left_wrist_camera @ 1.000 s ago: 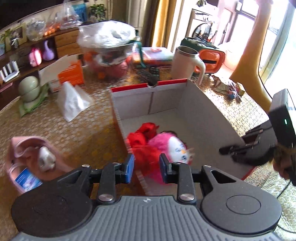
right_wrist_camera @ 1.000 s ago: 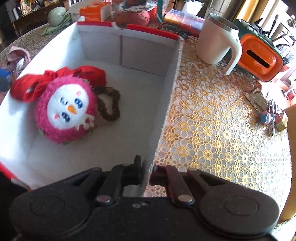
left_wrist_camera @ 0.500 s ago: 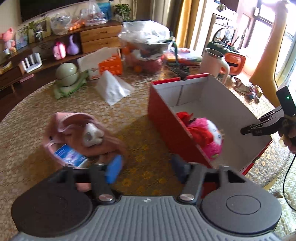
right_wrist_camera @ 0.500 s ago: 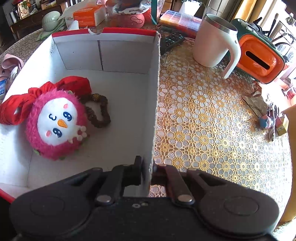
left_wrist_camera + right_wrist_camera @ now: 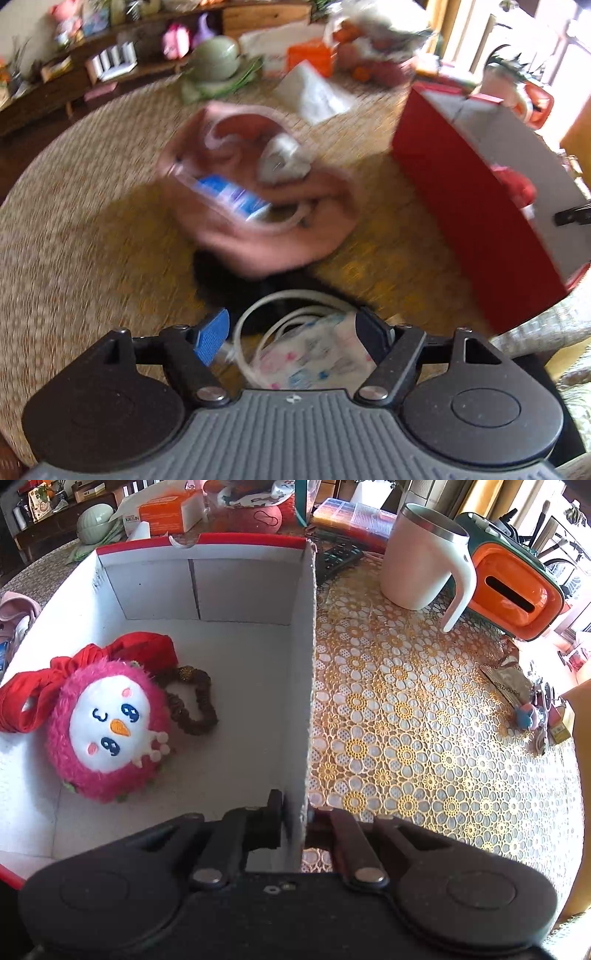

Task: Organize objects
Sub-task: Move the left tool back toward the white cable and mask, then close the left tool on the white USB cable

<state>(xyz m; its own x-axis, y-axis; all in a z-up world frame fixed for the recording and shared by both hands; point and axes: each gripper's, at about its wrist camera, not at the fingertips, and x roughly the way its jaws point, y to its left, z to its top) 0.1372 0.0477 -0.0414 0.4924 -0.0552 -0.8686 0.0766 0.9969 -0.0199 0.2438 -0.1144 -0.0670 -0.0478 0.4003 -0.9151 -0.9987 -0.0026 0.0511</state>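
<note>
My right gripper [image 5: 295, 818] is shut on the right wall of the red box [image 5: 304, 664], one finger inside and one outside. In the box lie a pink plush bird [image 5: 110, 731], a red cloth [image 5: 140, 650] and a brown scrunchie [image 5: 192, 705]. My left gripper [image 5: 295, 332] is open, over a patterned face mask [image 5: 317, 358] with white ear loops that lies between its fingers. Beyond it a pink cloth [image 5: 258, 192] holds a blue-labelled packet [image 5: 232, 195] and a white object [image 5: 284, 162]. The red box [image 5: 476, 221] stands to the right there.
A white mug [image 5: 421, 557] and an orange case [image 5: 513, 587] stand right of the box. A remote [image 5: 336, 559], an orange tissue box [image 5: 166, 513] and a bag of fruit [image 5: 258, 506] lie behind it. A white tissue [image 5: 317, 92] and green bowl [image 5: 214, 62] sit far back.
My left gripper has left the box, opened wide and swung left and down over the face mask. The right gripper keeps its hold on the box wall; the box has turned slightly.
</note>
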